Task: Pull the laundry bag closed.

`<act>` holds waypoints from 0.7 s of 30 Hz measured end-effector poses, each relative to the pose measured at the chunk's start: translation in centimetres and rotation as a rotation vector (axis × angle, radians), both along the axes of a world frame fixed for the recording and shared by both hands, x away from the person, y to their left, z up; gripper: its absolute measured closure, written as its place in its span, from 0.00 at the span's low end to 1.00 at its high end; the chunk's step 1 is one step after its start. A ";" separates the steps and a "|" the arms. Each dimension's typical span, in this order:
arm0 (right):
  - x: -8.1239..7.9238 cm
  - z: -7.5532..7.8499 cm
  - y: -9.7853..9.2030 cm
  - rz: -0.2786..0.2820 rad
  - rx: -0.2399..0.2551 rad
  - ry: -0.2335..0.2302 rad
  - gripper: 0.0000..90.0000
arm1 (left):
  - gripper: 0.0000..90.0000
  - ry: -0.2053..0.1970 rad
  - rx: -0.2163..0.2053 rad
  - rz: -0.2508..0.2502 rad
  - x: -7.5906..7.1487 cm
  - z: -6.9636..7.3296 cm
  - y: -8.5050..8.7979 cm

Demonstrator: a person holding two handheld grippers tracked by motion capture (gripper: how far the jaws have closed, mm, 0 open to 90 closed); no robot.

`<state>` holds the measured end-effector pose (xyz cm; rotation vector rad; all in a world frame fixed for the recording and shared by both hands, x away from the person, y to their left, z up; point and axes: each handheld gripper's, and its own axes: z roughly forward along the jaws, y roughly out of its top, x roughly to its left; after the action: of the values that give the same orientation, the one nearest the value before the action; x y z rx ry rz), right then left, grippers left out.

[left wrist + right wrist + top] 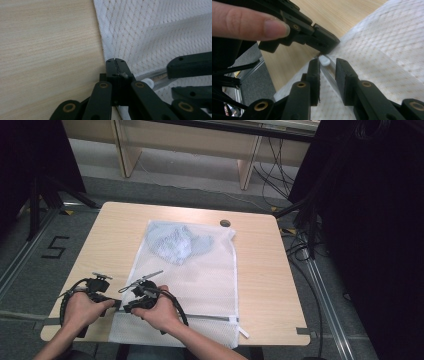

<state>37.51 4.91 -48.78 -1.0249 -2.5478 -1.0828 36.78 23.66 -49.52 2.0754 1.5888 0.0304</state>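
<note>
At the near left corner of the table (260, 270) lies a white mesh bag (200, 280), flat, with pale blue cloth (177, 244) bunched inside at its far end. Zip (210, 317) runs along the near edge, across the table left to right; bag's long axis goes away from the person, mouth end nearest them. White zip pull (324, 60) sits at the left end of the zip, just beside the corner.

Left gripper (115, 62) is closed tight on the bag's corner hem, pinning it. Right gripper (327, 72) stands part open, jaws straddling the zip line just behind the pull, nothing pinched yet; a fingertip (272, 26) of the left hand shows near it.

Step looks like: grab pull, run the zip. To do it well: centre the right jaws on the pull tab itself, not the mesh, close fully, then draw straight along the zip line toward the right, low and level. Keep the left hold taut so the mesh doesn't bunch or snag the slider.
</note>
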 end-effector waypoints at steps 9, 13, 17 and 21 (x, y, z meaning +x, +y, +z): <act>0.8 -0.4 0.9 -0.014 0.005 0.039 0.82 | 1.00 0.004 -0.003 -0.001 0.0 0.0 0.1; 1.0 -0.5 1.1 -0.023 -0.003 0.069 0.82 | 1.00 0.001 -0.013 0.009 0.0 -0.1 0.1; 1.1 -0.8 1.3 -0.023 -0.006 0.069 0.83 | 1.00 0.007 -0.017 0.008 0.1 -0.1 0.1; 1.2 -1.0 1.4 -0.018 0.000 0.070 0.85 | 1.00 0.016 -0.013 0.002 0.1 0.0 0.2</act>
<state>38.72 6.36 -49.79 -1.0679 -2.4884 -1.0328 36.89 23.89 -49.52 2.0691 1.5965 0.0037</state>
